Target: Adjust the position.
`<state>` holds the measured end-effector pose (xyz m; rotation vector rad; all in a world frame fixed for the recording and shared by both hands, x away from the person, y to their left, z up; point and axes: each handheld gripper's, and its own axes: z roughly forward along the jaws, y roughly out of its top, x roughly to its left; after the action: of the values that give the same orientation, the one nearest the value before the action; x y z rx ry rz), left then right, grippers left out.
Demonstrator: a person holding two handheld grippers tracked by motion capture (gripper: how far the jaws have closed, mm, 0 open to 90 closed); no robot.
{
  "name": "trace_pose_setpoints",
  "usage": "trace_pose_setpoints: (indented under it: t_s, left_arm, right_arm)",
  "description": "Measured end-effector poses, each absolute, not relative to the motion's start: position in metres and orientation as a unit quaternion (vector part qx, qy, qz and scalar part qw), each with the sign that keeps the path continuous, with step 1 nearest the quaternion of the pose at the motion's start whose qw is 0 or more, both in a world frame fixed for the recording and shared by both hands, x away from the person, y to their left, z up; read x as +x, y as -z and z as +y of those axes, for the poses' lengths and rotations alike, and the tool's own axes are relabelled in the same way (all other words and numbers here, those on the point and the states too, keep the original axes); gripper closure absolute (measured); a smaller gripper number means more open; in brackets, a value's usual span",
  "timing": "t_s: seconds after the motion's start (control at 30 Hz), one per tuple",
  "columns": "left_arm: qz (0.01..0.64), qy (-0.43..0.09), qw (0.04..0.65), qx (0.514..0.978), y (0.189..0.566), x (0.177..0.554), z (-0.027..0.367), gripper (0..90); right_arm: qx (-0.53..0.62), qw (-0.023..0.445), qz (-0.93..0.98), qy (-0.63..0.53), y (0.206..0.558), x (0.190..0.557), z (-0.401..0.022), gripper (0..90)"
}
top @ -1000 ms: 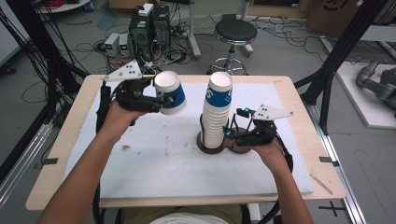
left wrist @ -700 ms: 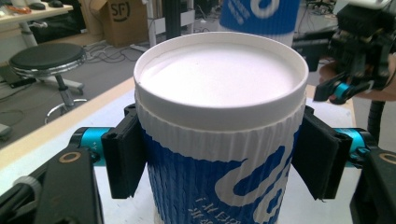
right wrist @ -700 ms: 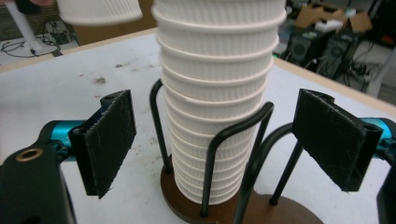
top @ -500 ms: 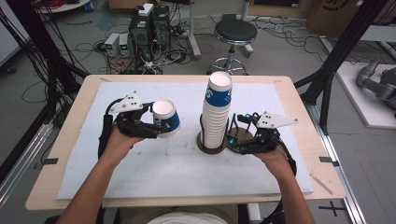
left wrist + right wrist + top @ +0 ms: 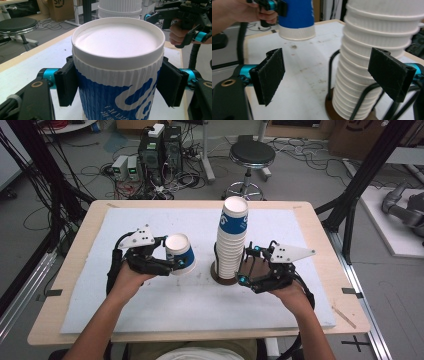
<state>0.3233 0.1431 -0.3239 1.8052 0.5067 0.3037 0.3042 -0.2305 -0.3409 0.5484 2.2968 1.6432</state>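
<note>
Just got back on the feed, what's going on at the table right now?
A person is working a stack of paper cups that sits upside down in a wire holder. The left gripper is clamped on a single blue and white cup, held bottom-up off to the left of the stack. The right gripper is at the lower part of the stack with its jaws open, one on either side, not pressing on it.

The cup (image 5: 117,72) runs off the left gripper view's bottom edge.
</note>
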Motion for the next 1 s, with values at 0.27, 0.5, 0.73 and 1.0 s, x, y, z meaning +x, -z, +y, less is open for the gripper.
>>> trace_pose_setpoints:
  t_s: [0.27, 0.5, 0.73, 1.0]
  left_arm:
    - [0.201, -0.119, 0.585, 0.776, 0.323, 0.317, 0.131, 27.1]
    - [0.183, -0.105, 0.587, 0.782, 0.326, 0.315, 0.122, 27.1]
    - [0.151, -0.090, 0.589, 0.789, 0.330, 0.312, 0.110, 27.1]
    - [0.130, -0.077, 0.601, 0.785, 0.330, 0.309, 0.099, 27.2]
  right_arm:
    - [0.164, 0.114, 0.800, -0.566, 0.341, 0.295, -0.214, 14.3]
    - [0.156, 0.102, 0.804, -0.564, 0.351, 0.294, -0.190, 14.3]
    - [0.162, 0.091, 0.805, -0.564, 0.357, 0.296, -0.181, 14.3]
    - [0.146, 0.076, 0.808, -0.566, 0.360, 0.295, -0.169, 14.3]
